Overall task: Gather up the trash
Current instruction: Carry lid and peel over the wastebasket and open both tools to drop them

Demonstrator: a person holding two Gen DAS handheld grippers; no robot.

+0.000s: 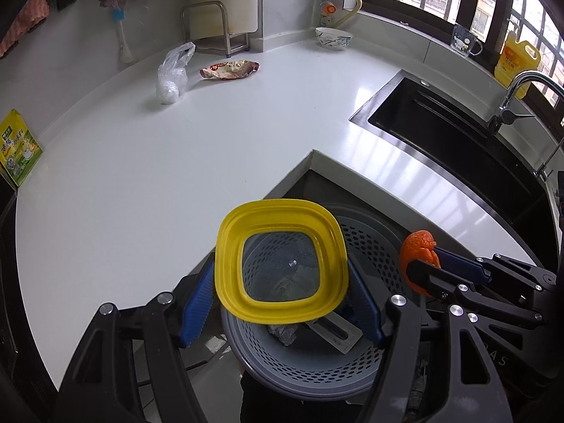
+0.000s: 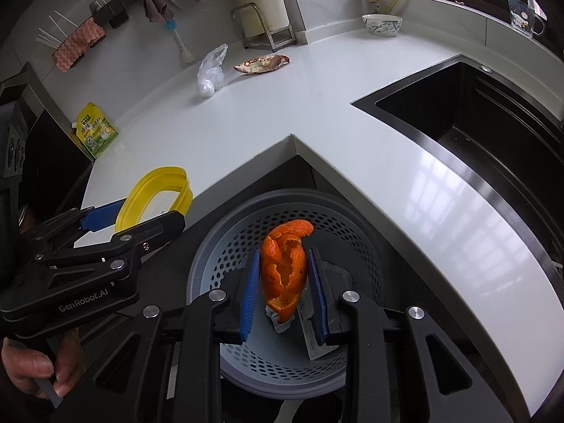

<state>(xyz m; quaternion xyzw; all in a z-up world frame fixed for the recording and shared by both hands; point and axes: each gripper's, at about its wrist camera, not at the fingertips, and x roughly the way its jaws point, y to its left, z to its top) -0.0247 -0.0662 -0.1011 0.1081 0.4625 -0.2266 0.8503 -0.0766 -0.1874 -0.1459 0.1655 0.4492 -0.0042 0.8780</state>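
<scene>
Right wrist view: orange peel (image 2: 286,268) clenched upright between right gripper (image 2: 284,294) jaws, above grey bin (image 2: 366,246).
Left gripper (image 1: 282,299): jaws grasping yellow container (image 1: 282,259), over bin beside desk (image 1: 176,148).

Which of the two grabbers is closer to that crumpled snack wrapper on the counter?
Neither clearly. Both the left gripper, gripping a yellow container, and the right gripper, gripping orange peel, hang over the bin, far from the wrapper.

Left tool (image 1: 282,303) and right tool (image 2: 284,296) both clamped.
</scene>
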